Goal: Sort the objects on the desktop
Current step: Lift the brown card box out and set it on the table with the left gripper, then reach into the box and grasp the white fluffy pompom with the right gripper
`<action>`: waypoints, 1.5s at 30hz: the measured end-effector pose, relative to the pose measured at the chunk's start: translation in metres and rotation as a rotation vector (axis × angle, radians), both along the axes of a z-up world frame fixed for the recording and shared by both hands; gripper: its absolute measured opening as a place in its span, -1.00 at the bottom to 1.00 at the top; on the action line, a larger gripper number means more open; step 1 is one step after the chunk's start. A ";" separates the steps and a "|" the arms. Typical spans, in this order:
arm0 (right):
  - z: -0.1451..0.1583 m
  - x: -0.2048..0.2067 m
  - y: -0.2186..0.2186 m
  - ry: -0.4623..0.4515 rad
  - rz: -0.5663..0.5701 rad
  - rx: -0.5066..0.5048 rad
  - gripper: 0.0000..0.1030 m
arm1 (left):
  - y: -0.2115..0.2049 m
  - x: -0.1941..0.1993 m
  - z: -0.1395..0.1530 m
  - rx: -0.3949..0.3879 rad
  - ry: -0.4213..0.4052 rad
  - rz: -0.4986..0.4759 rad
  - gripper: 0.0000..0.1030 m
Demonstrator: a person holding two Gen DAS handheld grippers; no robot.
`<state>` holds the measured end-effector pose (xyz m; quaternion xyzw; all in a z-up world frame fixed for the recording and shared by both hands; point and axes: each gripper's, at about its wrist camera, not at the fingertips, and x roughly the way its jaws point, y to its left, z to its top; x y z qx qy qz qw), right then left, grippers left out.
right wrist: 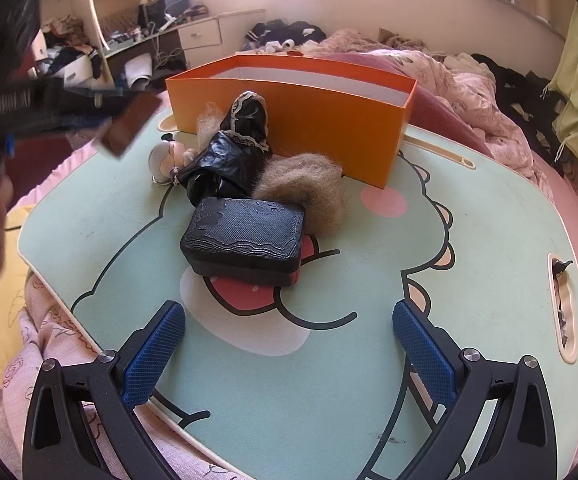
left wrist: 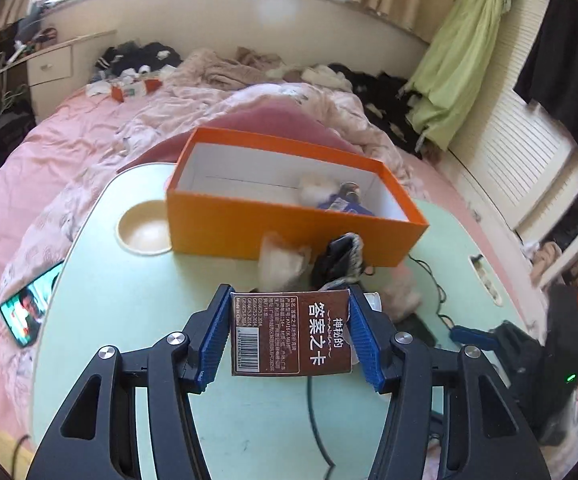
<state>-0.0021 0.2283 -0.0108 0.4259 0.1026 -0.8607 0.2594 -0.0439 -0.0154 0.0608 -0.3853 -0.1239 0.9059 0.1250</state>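
My left gripper point(left wrist: 289, 332) is shut on a brown card box point(left wrist: 291, 334) with white Chinese lettering, held above the green lap table point(left wrist: 129, 300). It shows blurred at the left of the right wrist view point(right wrist: 129, 128). An open orange box point(left wrist: 289, 216) stands at the table's far side with a few items inside. My right gripper point(right wrist: 289, 344) is open and empty, low over the table. Ahead of it lie a black textured case point(right wrist: 245, 236), a doll in a black dress point(right wrist: 229, 148) and a tuft of tan hair point(right wrist: 305, 188).
A phone point(left wrist: 29, 308) with a lit screen lies on the bedding left of the table. The table has a round cup recess point(left wrist: 145, 232) and a slot point(right wrist: 565, 308) at its right edge. A black cable point(left wrist: 433, 280) runs across the table. Rumpled pink bedding surrounds it.
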 end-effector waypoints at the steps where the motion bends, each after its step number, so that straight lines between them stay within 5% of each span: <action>1: 0.000 0.000 0.000 0.000 0.000 0.000 1.00 | -0.002 0.003 -0.004 0.027 0.020 0.020 0.13; 4: 0.000 0.000 0.000 0.000 0.000 0.000 1.00 | -0.008 0.009 -0.010 0.077 0.026 0.061 0.53; 9: 0.000 -0.001 0.000 0.000 0.001 -0.001 1.00 | -0.002 0.036 -0.013 -0.092 0.104 0.119 0.55; 16: 0.000 -0.001 0.000 0.000 0.001 0.000 1.00 | 0.013 0.083 -0.041 -0.219 0.173 0.102 0.56; 21: 0.000 -0.001 0.000 0.000 0.000 0.000 1.00 | 0.017 0.080 -0.056 -0.197 0.184 0.088 0.93; 23: -0.001 -0.001 0.000 0.000 0.000 0.005 1.00 | 0.026 0.075 -0.063 -0.266 0.178 0.074 0.99; 45: 0.000 0.002 0.005 -0.004 -0.022 0.007 0.95 | 0.026 0.075 -0.064 -0.243 0.184 0.059 0.99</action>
